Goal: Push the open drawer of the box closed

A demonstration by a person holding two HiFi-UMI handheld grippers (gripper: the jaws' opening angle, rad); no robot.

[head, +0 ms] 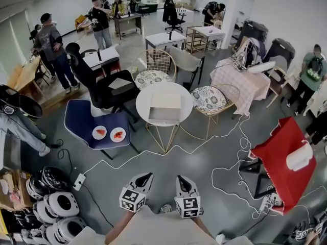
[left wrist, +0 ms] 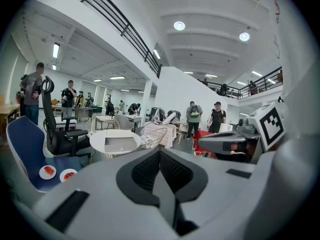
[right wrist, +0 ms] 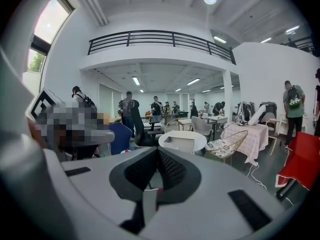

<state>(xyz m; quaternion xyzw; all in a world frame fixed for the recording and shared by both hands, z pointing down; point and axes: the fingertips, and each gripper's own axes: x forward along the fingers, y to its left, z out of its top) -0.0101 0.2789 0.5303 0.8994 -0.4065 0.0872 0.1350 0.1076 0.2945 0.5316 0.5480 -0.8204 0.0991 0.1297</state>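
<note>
Clenched and empty, the left tool (head: 144, 178) and the right tool (head: 182, 180) are held side by side low in the head view. Both are aimed across the floor at the box (head: 164, 100) and are well apart from it. In each gripper view the ribbed pads are seen pressed together with nothing between them.

The box is set near the middle of a round white bench (head: 145, 105) on thin gold legs. Its drawer (head: 163, 115) is drawn out toward the tools. The open tray therefore faces the person, and the long axis of box and drawer together runs straight away from them. The pale closed top of the box is seen behind the tray.

Two wire chairs with patterned cushions are placed at the bench, one behind it on the left (head: 153, 76) and one just beside it on the right (head: 210, 99). A black office chair (head: 100, 88) is found to the left. Nearer the person, a blue chair (head: 84, 120) carries two small plates (head: 108, 133) of red food. A white cable (head: 204, 149) is trailed over the grey floor between the bench and the tools.
</note>
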